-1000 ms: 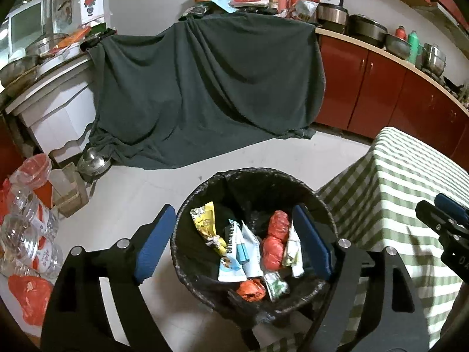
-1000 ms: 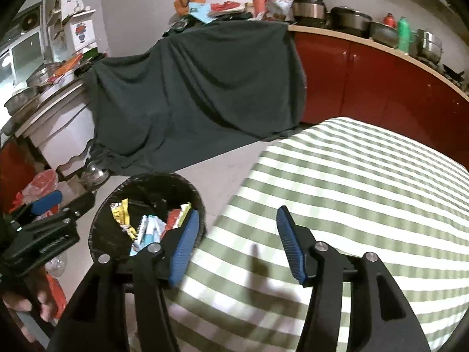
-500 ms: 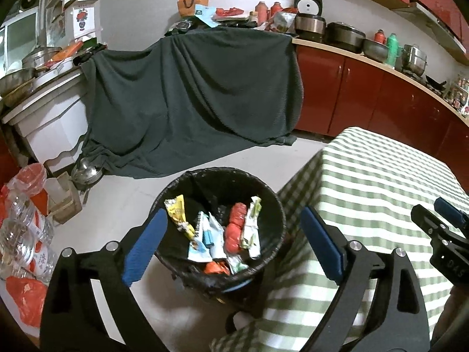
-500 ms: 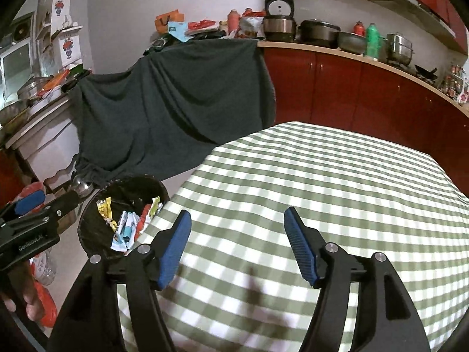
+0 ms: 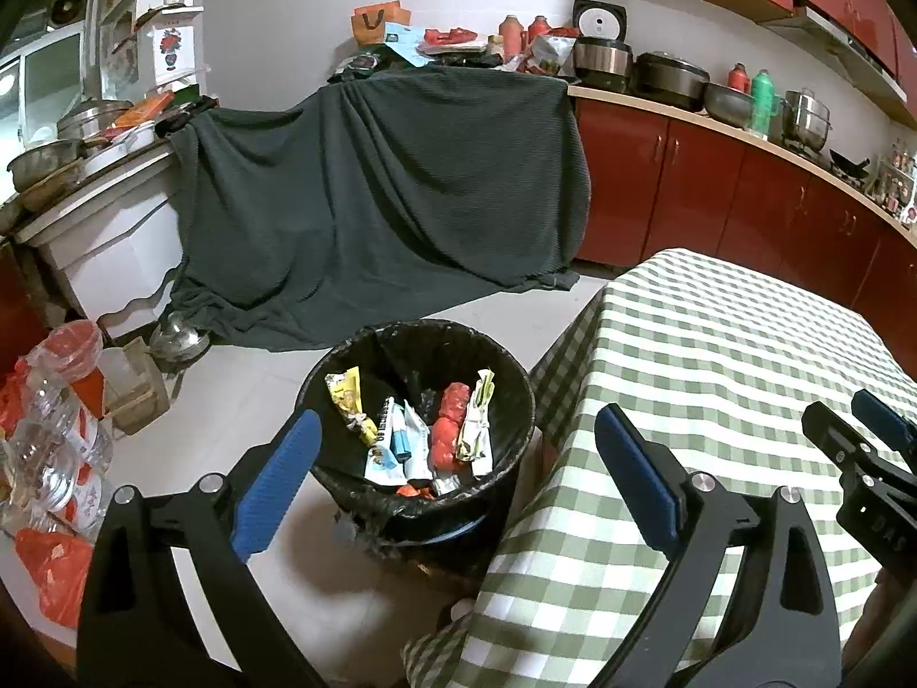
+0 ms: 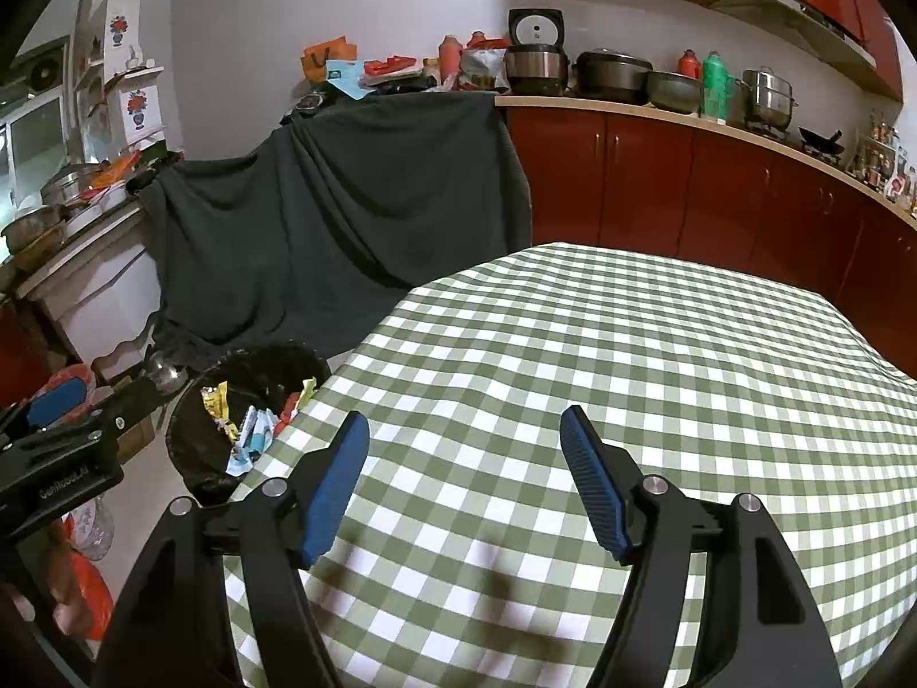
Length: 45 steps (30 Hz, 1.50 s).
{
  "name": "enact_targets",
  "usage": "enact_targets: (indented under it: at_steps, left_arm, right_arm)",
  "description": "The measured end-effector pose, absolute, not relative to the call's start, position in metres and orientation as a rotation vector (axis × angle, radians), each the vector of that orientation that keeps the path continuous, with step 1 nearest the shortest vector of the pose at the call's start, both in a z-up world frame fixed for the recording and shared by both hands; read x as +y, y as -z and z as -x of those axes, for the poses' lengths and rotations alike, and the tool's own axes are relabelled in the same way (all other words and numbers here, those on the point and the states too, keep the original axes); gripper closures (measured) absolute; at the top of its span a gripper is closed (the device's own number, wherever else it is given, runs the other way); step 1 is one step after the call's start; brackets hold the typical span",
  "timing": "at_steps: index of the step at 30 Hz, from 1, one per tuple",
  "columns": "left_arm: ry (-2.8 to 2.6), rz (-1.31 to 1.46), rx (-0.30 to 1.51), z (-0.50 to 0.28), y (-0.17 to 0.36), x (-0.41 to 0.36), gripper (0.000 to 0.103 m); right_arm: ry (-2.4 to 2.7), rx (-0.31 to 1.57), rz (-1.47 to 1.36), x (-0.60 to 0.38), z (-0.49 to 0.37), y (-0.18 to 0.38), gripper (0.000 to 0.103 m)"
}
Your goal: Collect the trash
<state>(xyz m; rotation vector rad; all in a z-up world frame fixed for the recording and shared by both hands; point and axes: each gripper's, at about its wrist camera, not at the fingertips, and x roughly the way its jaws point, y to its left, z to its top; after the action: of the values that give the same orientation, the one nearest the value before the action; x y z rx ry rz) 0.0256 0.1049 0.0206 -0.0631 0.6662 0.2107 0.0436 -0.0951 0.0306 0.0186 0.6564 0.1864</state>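
Note:
A black-lined trash bin stands on the floor at the table's left edge, holding several wrappers in yellow, white and red. It also shows in the right wrist view. My left gripper is open and empty, above and in front of the bin. My right gripper is open and empty over the green checked tablecloth. No trash shows on the cloth in either view.
A dark cloth drapes a counter behind the bin. Red cabinets with pots line the right wall. Plastic bottles and orange bags lie on the floor at left, next to a small box and a metal bowl.
Both grippers have pulled back and up. The bin looks smaller and farther in the left wrist view, and more of the tablecloth fills the right wrist view. Both stay open.

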Motion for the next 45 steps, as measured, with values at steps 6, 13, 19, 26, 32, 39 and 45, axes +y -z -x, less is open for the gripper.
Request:
enact_targets:
  at_steps: [6, 13, 19, 26, 32, 39, 45]
  left_arm:
    - [-0.234, 0.059, 0.660, -0.019, -0.022, 0.110, 0.009]
    - [-0.243, 0.054, 0.661, -0.016, -0.021, 0.114, 0.009]
    - [-0.247, 0.052, 0.664, -0.016, -0.019, 0.116, 0.008]
    - [-0.242, 0.041, 0.674, -0.018, -0.014, 0.116, 0.008]
    - [-0.233, 0.030, 0.675, -0.020, -0.014, 0.113, 0.008]
    - [-0.240, 0.038, 0.670, -0.020, -0.014, 0.114, 0.008]
    - [-0.241, 0.036, 0.658, -0.018, -0.016, 0.115, 0.008]
  right_arm:
    - [-0.195, 0.647, -0.010, -0.088, -0.038, -0.032, 0.035]
    - [-0.201, 0.645, -0.001, -0.082, -0.036, -0.032, 0.034]
    - [-0.205, 0.645, 0.008, -0.077, -0.036, -0.031, 0.034]
    - [-0.202, 0.651, 0.009, -0.076, -0.036, -0.030, 0.034]
    - [-0.203, 0.656, 0.010, -0.074, -0.037, -0.028, 0.034]
    - [-0.203, 0.658, 0.012, -0.073, -0.038, -0.028, 0.034]
    - [-0.205, 0.658, 0.014, -0.072, -0.038, -0.027, 0.034]
